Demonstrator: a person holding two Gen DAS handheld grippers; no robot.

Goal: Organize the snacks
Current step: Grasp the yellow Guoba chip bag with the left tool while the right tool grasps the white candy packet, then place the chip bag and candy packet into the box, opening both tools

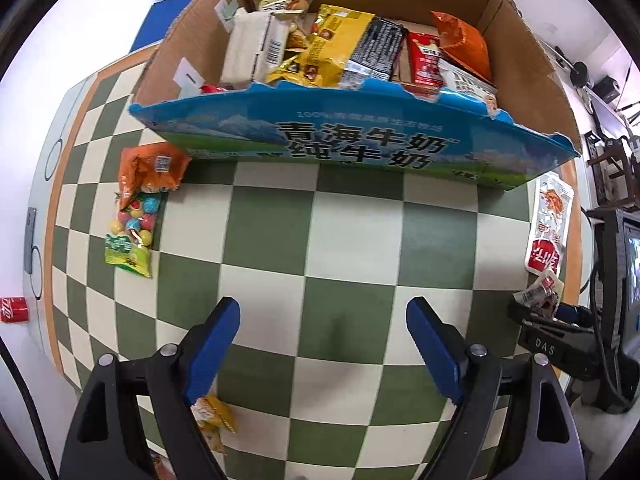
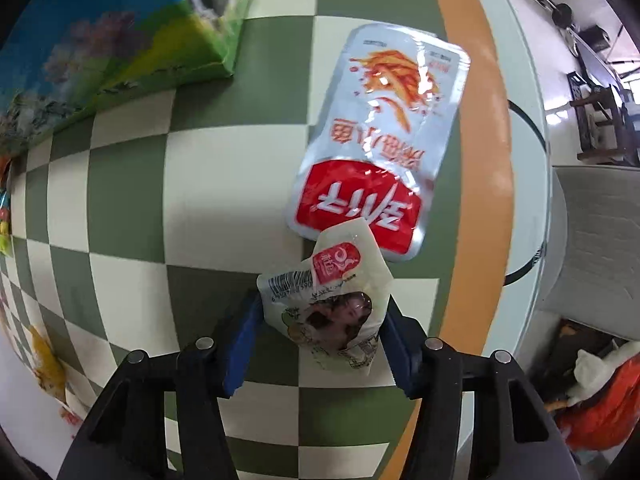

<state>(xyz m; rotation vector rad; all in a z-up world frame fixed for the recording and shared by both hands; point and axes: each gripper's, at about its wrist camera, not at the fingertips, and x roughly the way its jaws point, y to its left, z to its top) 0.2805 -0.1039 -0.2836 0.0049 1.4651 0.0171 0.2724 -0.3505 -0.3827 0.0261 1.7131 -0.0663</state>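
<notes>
Near the table's right edge, the right gripper (image 2: 320, 332) pinches a small white snack packet (image 2: 328, 312); the left gripper (image 1: 324, 344) gapes wide over bare checkered cloth (image 1: 320, 240), holding nothing.

Left claw (image 1: 324, 344) hangs over bare counter (image 1: 352, 240), nothing between its fingers. Ahead of it sits the carton (image 1: 360, 140), snack packets piled inside. Left of the carton's near corner lies a crumpled bag (image 1: 150, 168), with a candy packet (image 1: 134, 232) just in front of it. Over on the right, near the counter's edge, lies the flat pouch (image 2: 376, 136); the small packet (image 2: 332, 304) overlaps its near end, sitting between the right claw (image 2: 320, 344) fingers, both pads against it.
</notes>
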